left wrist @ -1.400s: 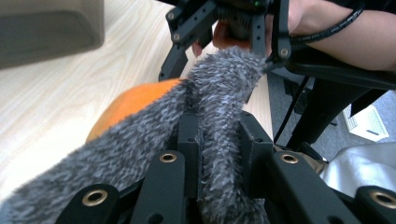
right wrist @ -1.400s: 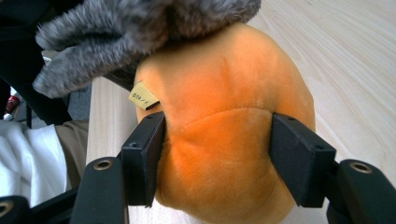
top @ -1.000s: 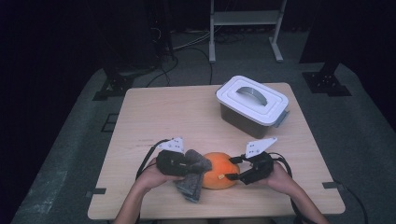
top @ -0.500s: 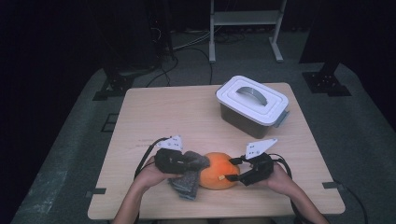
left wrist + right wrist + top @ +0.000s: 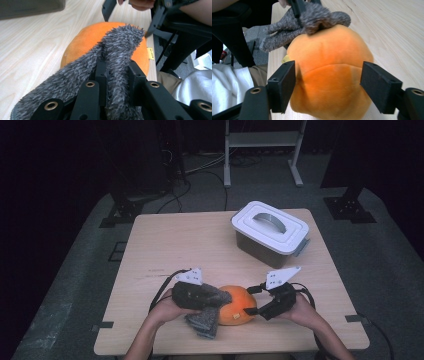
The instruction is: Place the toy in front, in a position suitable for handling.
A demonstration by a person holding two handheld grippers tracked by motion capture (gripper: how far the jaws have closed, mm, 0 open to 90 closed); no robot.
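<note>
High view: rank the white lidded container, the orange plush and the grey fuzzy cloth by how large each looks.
1. white lidded container, clearly largest.
2. orange plush.
3. grey fuzzy cloth; close to the plush, and partly hidden under the left gripper, so this order is unsure.

plush toy (image 5: 235, 306): orange | cloth (image 5: 206, 319): shaggy grey | box (image 5: 270, 232): white lid | jaws: black

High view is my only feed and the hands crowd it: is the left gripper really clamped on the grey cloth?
Observer: Yes. In the left gripper view the left gripper has its jaws shut on a fold of the grey cloth, which lies draped over the orange plush.
Operator: And the right gripper?
Observer: Its jaws have just been opening. The orange plush sits between them, one pad on each side.
</note>
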